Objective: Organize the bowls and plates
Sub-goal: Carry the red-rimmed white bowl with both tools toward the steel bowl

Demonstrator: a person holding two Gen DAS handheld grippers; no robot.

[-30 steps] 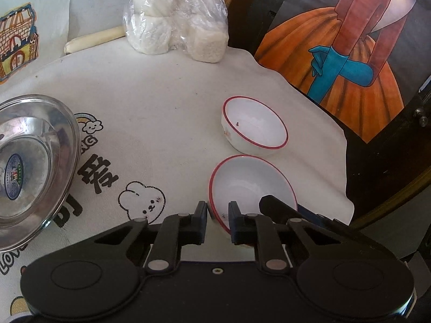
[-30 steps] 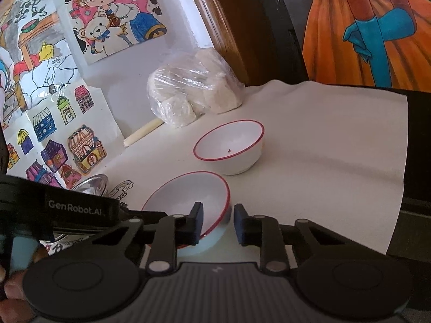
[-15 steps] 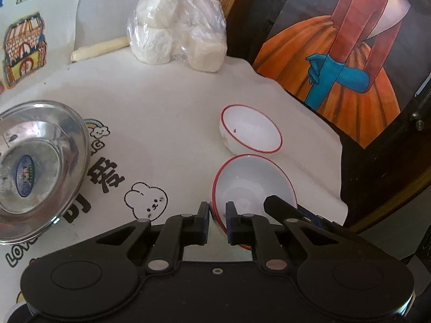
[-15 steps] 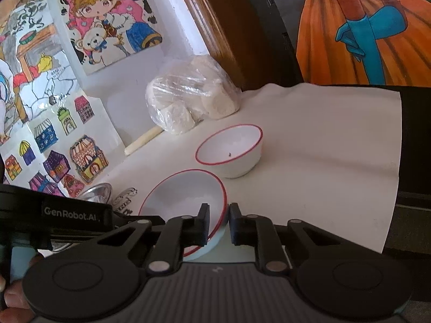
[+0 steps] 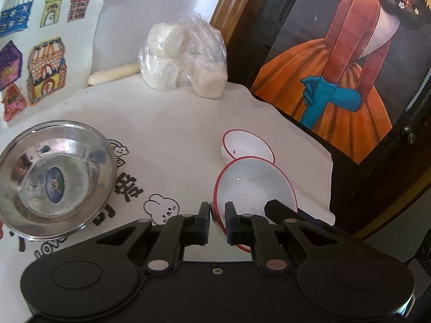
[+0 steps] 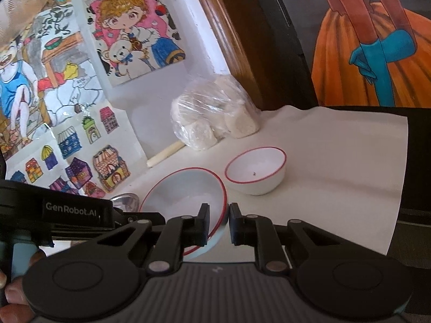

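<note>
Opposite rims of the larger red-rimmed white bowl are being pinched by the left gripper and the right gripper, both nearly closed on it. It is being held tilted just beside the smaller red-rimmed bowl on the white tablecloth.

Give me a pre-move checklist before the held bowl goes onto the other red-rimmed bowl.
1. Left gripper pinching held bowl rim: ok.
2. Right gripper pinching the opposite rim: ok.
3. Held bowl clear of the tablecloth: cannot tell.
4. Target bowl upright, nothing stacked in it: ok, only a dark speck inside.
5. Steel bowl out of the path: ok, well off to the left.
6. Plastic bag clear of target: ok.
</note>
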